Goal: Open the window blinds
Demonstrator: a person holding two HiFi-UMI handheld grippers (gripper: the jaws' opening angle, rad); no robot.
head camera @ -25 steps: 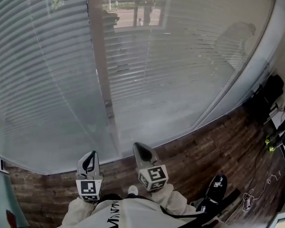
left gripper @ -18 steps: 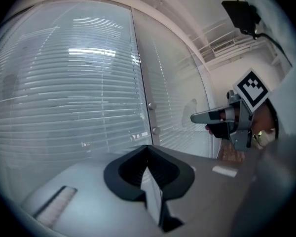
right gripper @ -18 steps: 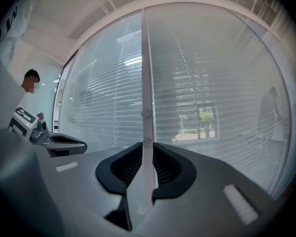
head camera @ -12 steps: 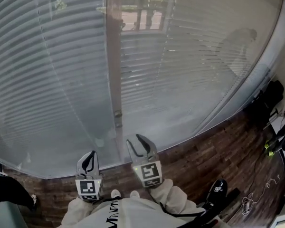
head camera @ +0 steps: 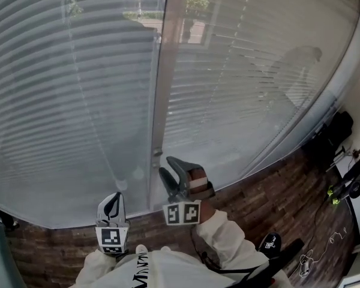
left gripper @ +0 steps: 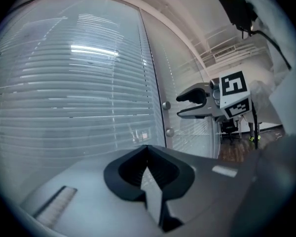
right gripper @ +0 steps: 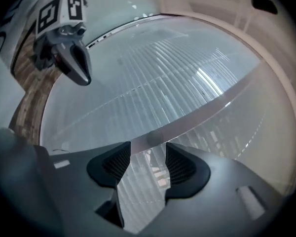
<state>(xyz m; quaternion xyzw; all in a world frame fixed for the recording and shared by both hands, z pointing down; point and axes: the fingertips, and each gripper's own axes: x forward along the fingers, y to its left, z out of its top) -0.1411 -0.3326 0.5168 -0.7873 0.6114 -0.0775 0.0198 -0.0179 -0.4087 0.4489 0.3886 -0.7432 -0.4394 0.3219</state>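
Closed white blinds (head camera: 78, 89) cover the curved window on both sides of a pale upright post (head camera: 160, 89). My right gripper (head camera: 172, 176) is raised in front of the post's lower end, rolled onto its side. Its jaws have just been opening and nothing is between them. Through the gap of the right gripper (right gripper: 148, 164), the post's small round knob (right gripper: 154, 138) shows just beyond the tips. My left gripper (head camera: 113, 206) hangs lower, to the left of the post, and the left gripper (left gripper: 149, 164) is shut on nothing. A thin cord (head camera: 87, 107) runs down the left blind.
The brick-patterned floor (head camera: 270, 191) runs along the window's foot. Black equipment (head camera: 330, 134) and cables (head camera: 324, 245) sit at the right. A dark shoe (head camera: 269, 243) shows near the person's legs. Two knobs (left gripper: 166, 105) stand out from the post in the left gripper view.
The right gripper has risen toward the post, rolled onto its side and gone from shut to open. The left gripper has barely shifted in the picture. The post has slid rightward in view.
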